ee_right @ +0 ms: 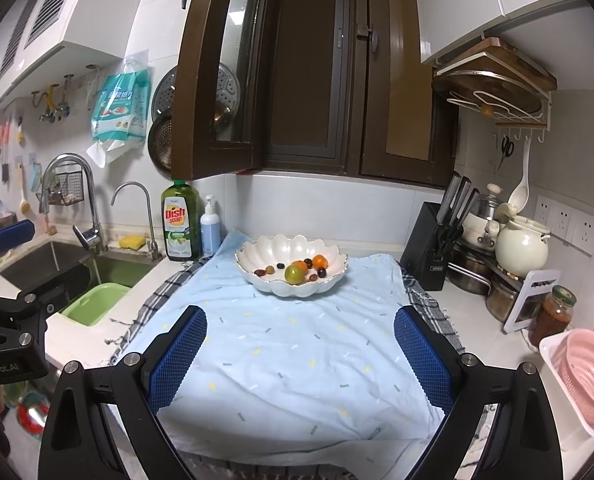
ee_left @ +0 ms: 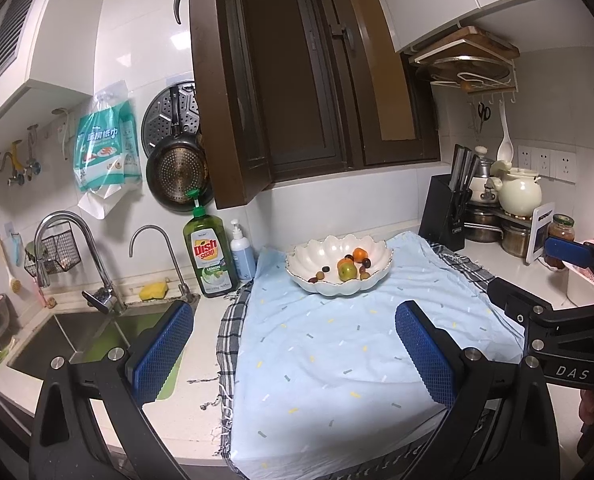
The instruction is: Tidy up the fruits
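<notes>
A white scalloped bowl (ee_left: 377, 248) (ee_right: 253, 250) stands at the back of a light blue cloth (ee_left: 329, 344) (ee_right: 293, 344). In it lie a green apple (ee_left: 347, 271) (ee_right: 294, 273), small oranges (ee_left: 359, 255) (ee_right: 319, 261) and several dark grapes (ee_left: 325, 269) (ee_right: 280, 266). My left gripper (ee_left: 295, 330) is open and empty above the cloth's front part. My right gripper (ee_right: 300, 338) is open and empty, also short of the bowl. Each gripper shows at the edge of the other's view.
A sink (ee_left: 57, 340) (ee_right: 53, 258) with taps lies to the left, with a green basin (ee_right: 93, 304). Dish soap (ee_left: 209, 252) (ee_right: 182, 222) and a pump bottle (ee_left: 242, 250) stand behind. A knife block (ee_left: 447, 208) (ee_right: 431, 240), pots, a jar (ee_right: 553, 314) and a pink colander (ee_right: 589, 376) are right.
</notes>
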Demonstrator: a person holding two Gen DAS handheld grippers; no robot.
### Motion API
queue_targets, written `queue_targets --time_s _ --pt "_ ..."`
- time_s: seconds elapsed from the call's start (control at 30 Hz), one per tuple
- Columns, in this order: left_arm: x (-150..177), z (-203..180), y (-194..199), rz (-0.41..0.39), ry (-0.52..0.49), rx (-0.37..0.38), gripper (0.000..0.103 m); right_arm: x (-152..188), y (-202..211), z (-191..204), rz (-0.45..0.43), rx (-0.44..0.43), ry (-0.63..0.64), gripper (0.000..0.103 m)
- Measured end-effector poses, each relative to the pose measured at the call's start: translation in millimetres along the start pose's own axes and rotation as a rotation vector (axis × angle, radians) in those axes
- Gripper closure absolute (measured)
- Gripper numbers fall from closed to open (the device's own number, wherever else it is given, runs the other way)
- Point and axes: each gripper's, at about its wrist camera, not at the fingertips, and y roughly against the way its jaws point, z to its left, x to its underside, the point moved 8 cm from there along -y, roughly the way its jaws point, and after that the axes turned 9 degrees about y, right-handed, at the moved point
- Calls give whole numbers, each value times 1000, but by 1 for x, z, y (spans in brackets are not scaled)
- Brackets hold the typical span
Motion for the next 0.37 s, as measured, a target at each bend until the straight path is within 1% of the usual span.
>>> queue_targets --time_s 0.37 --pt "0 -3 -2 6 5 2 0 -3 0 -4 2 3 2 7"
